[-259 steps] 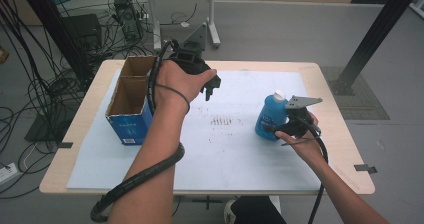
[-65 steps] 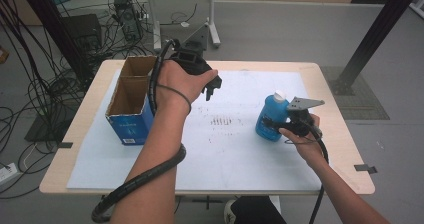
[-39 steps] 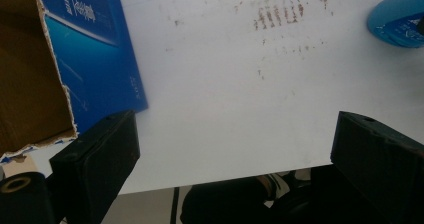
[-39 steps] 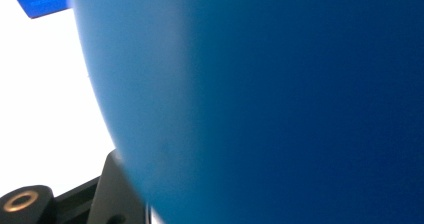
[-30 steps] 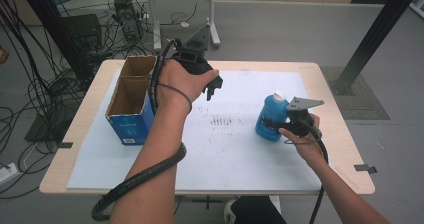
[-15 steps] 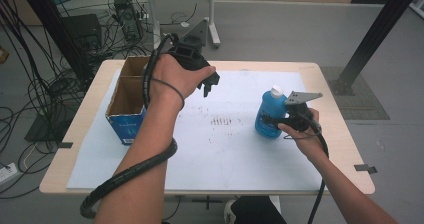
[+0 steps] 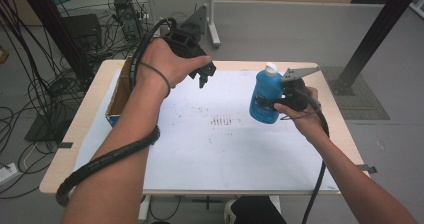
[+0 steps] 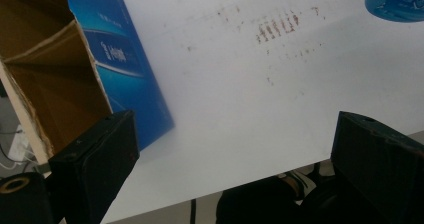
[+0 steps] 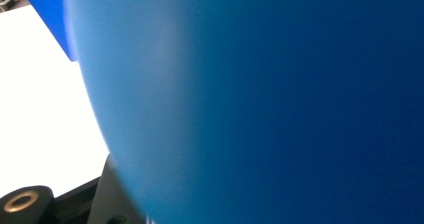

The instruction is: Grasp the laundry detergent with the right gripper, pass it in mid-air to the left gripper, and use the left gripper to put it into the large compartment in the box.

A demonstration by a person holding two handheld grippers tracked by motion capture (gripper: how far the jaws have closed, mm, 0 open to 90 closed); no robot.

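Observation:
A blue bottle with a white cap hangs upright above the right side of the table, and my right gripper is shut on its body. In the right gripper view the bottle's blue wall presses close against the lens. My left gripper is held high over the table's far left part, its jaws open with nothing between them. In the left gripper view the two black jaws stand wide apart over the white sheet, and the bottle's base shows at the top right.
An open cardboard box with blue sides stands at the table's left edge, its brown inside seen in the left gripper view. A white sheet with small brown marks covers the tabletop. Cables and equipment lie on the floor at the left.
My right gripper has lifted the blue bottle off the table. My left gripper has risen a little and moved away from me, above the box.

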